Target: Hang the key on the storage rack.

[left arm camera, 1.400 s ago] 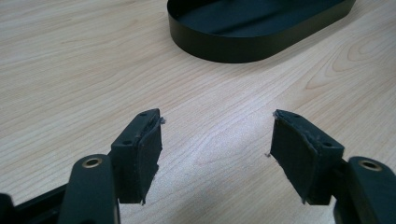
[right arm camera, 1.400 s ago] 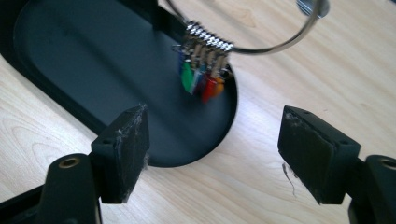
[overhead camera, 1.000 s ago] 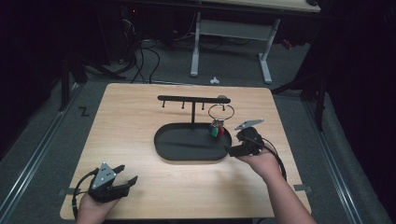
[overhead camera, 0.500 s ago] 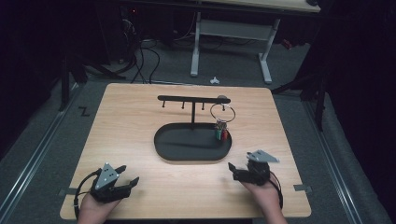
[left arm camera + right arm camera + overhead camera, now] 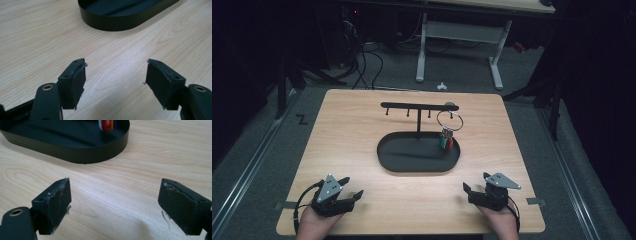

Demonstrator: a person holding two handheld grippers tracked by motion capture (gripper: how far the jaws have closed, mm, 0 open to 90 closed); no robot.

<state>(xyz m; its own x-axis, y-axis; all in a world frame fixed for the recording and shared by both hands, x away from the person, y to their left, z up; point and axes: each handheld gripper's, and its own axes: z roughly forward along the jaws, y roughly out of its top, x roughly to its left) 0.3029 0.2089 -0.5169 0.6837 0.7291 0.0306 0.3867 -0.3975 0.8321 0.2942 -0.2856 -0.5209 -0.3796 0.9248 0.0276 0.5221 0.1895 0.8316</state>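
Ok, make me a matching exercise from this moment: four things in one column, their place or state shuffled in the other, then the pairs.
Things:
1. key ring
2. oval tray
3. left gripper
4. right gripper

Places or states:
A. open, near corner of the table, left side
B. hanging from the rack bar's right end
C. open, near corner, right side
D. black, mid-table, under the rack

Pairs: 1-B, 2-D, 3-A, 4-C

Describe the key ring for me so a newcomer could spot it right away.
Start at the black oval tray in the middle of the wooden table; a T-shaped black rack rises from it. At the right end of the rack's bar hangs the key ring, a thin metal loop with red and green tags dangling over the tray, while the bar's other pegs are bare.
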